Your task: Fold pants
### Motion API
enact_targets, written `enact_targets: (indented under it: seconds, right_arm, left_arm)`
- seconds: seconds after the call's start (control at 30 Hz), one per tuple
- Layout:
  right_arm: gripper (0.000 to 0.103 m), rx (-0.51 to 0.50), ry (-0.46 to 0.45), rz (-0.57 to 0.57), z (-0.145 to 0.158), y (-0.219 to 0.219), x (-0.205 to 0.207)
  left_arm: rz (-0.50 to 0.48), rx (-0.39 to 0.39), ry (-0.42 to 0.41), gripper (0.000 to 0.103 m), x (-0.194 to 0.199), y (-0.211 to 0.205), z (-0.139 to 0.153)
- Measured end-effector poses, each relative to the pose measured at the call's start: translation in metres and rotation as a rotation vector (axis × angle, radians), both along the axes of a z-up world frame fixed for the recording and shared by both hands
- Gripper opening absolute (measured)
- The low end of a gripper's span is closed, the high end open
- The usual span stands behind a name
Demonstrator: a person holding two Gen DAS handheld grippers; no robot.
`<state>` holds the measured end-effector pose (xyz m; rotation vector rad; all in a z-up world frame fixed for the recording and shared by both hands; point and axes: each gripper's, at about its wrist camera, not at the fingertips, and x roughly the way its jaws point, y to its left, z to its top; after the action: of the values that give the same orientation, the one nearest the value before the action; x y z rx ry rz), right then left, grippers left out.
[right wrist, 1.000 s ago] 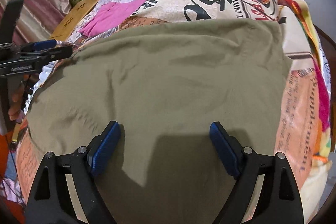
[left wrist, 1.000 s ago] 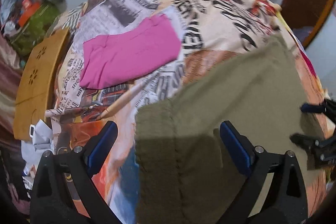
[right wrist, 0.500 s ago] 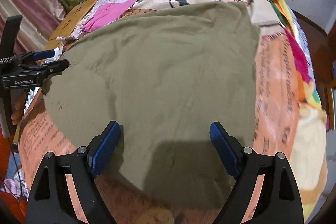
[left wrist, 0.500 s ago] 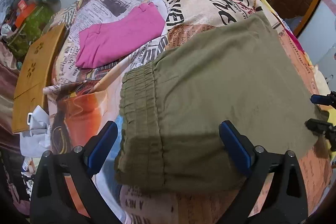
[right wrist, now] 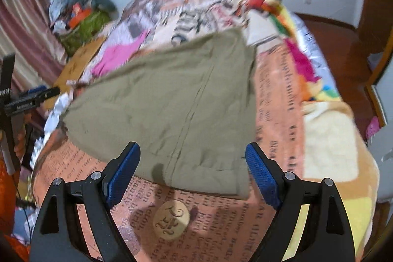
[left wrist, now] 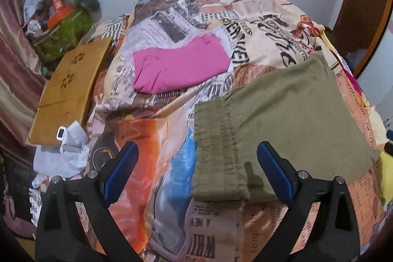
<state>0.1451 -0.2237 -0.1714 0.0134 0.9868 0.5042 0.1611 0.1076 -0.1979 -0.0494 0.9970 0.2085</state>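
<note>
Two garments on the bed (left wrist: 282, 23): olive pants (left wrist: 282, 114) folded flat near the front edge, waistband to the left, and a pink garment (left wrist: 179, 65) further back, apart from them. One green bag (left wrist: 61, 33) at the far left, stuffed with mixed items I can't make out. My left hand-held gripper (left wrist: 196, 171) hangs over the waistband end, tilted down, jaws wide, nothing gripped. My right hand-held gripper (right wrist: 191, 171) hangs over the pants' near edge, tilted down, jaws wide, empty.

Motion blur smears the right wrist view's far bed, leaving the pink cloth (right wrist: 120, 53) shapeless and the bedspread (right wrist: 277, 100) lettering unreadable.
</note>
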Motion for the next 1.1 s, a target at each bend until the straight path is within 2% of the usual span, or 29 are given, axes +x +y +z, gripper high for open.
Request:
enact_targets:
  seconds: [0.1, 0.23, 0.43, 0.53, 0.57, 0.67, 0.77, 0.83, 0.9, 1.1]
  right_arm:
    - [0.084, 0.005, -0.012, -0.04, -0.002, -0.011, -0.004]
    - [0.081, 0.017, 0.037, -0.084, -0.018, -0.019, -0.006]
    - [0.061, 0.078, 0.126, -0.112, -0.045, -0.025, -0.007]
    - [0.049, 0.094, 0.128, -0.133, -0.048, -0.027, -0.007]
    - [0.04, 0.093, 0.123, -0.131, -0.047, -0.026, -0.007]
    - [0.028, 0.074, 0.1, -0.13, -0.046, -0.026, -0.011]
    - [0.019, 0.072, 0.074, -0.118, -0.044, -0.029, -0.013]
    - [0.015, 0.075, 0.05, -0.108, -0.04, -0.028, -0.015]
    - [0.013, 0.058, 0.026, -0.097, -0.036, -0.024, -0.015]
    - [0.01, 0.066, -0.094, -0.101, -0.013, -0.025, -0.02]
  left_arm:
    - [0.0, -0.004, 0.042, 0.099, -0.003, 0.003, -0.014]
    - [0.018, -0.032, 0.102, 0.099, -0.004, 0.006, -0.037]
    - [0.067, -0.122, 0.106, 0.099, -0.008, 0.013, -0.049]
    - [0.076, -0.149, 0.112, 0.099, -0.008, 0.015, -0.051]
    - [0.076, -0.154, 0.112, 0.098, -0.008, 0.015, -0.052]
    - [0.076, -0.187, 0.117, 0.094, -0.008, 0.016, -0.053]
    - [0.066, -0.236, 0.117, 0.082, -0.008, 0.016, -0.053]
    - [0.036, -0.272, 0.113, 0.062, -0.008, 0.014, -0.052]
    - [0.0, -0.29, 0.107, 0.05, -0.009, 0.009, -0.049]
    - [-0.005, -0.206, 0.112, 0.049, -0.009, -0.001, -0.037]
